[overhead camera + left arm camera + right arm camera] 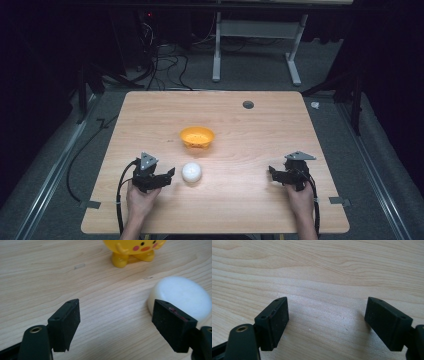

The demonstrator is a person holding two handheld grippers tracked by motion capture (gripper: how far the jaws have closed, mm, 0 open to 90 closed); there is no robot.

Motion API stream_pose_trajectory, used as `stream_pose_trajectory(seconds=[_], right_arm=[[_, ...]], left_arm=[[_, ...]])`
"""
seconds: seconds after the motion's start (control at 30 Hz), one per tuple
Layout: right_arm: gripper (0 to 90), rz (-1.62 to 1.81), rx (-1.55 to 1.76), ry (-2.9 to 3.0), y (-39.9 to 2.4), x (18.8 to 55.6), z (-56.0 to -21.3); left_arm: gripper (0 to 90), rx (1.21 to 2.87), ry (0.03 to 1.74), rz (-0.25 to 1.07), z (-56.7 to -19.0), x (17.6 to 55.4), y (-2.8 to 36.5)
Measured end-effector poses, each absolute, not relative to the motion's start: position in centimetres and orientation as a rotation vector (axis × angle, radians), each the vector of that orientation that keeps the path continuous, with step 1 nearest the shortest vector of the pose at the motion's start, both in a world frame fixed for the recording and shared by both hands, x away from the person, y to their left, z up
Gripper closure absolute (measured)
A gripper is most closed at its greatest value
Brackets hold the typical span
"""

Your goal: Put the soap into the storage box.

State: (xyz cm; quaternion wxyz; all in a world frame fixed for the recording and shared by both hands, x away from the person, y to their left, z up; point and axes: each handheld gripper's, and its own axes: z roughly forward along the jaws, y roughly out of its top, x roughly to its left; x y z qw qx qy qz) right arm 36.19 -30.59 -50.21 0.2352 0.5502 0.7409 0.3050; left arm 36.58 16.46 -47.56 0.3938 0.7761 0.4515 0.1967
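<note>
A yellow bowl [197, 136] with a chick face on its side stands at the table's middle; the left gripper view shows its feet and face [132, 251]. A white round puck-like object [191, 172] lies just in front of it, and appears at the right in the left gripper view [183, 293]. My left gripper [169, 176] is open, held low just left of the white object, whose near edge sits behind the right jaw. My right gripper [272, 173] is open over bare wood [324, 312] near the table's right edge.
The wooden table [150, 115] has a dark round grommet [248, 104] near its far edge. Beyond the table are a white desk frame [295, 60] and floor cables [165, 60]. Tape tabs mark the near corners.
</note>
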Motion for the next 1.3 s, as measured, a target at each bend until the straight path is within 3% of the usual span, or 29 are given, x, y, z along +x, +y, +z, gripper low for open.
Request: stream_pose_trajectory(seconds=[1.3], right_arm=[[20.3, 0.836, 1.509, 2.032, -30.6, 36.2, -50.2]], left_arm=[[16.4, 2.07, 0.982, 0.414, -47.1, 36.5, 11.4]])
